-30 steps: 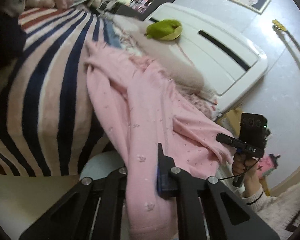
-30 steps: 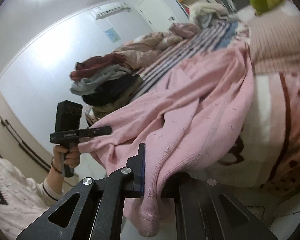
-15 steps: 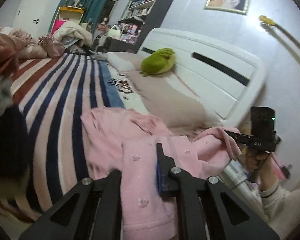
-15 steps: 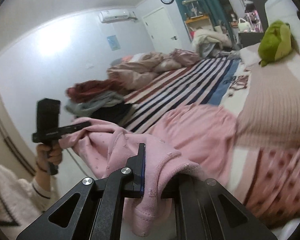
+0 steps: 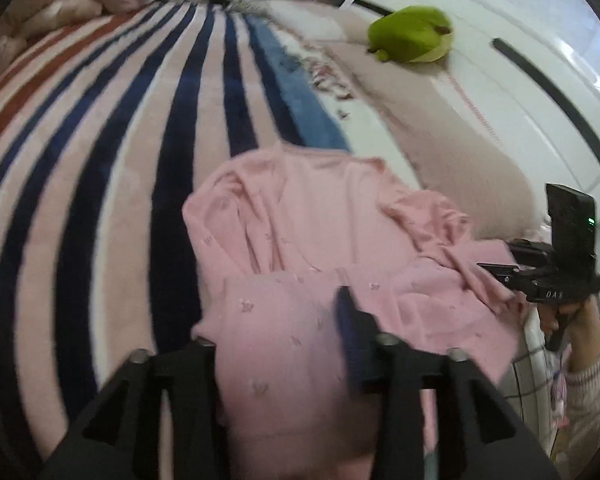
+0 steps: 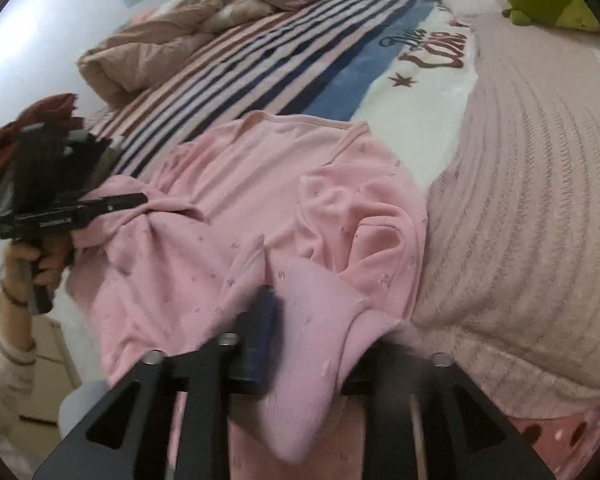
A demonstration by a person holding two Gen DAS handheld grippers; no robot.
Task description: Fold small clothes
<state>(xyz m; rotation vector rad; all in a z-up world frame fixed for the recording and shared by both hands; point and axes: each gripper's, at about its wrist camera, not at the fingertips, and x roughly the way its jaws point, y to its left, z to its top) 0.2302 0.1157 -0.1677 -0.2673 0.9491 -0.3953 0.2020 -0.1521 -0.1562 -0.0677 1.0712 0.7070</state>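
We see a pink garment (image 5: 300, 232) spread across the near edge of the bed, over the striped blanket (image 5: 112, 152), its far hem lying flat toward the blue band of that blanket. The near part is bunched and lifted.

Left gripper (image 5: 284, 320): closed on a fold of the pink garment; cloth fills the gap between the two fingers and hangs down over the frame. In the right wrist view the same gripper (image 6: 140, 199) shows at the left, its tip buried in the cloth, held by a hand (image 6: 40, 256) in a pale knit sleeve.

Right gripper (image 6: 300, 320): likewise clamped on a corner of the garment, cloth draped over the fingers and down between them. In the left wrist view it (image 5: 496, 270) sits at the right edge with pink cloth pinched at its tip.

The two grippers hold opposite near corners, well apart, cloth slack and wrinkled between them.

Beyond: a ribbed beige blanket (image 6: 540, 200) beside the garment, a green plush toy (image 5: 412, 34) near the white headboard (image 5: 540, 92), a rumpled tan quilt (image 6: 152, 52) at the far side. A pile of dark and red clothes (image 6: 40, 120) lies behind the left gripper. Both views are slightly blurred.
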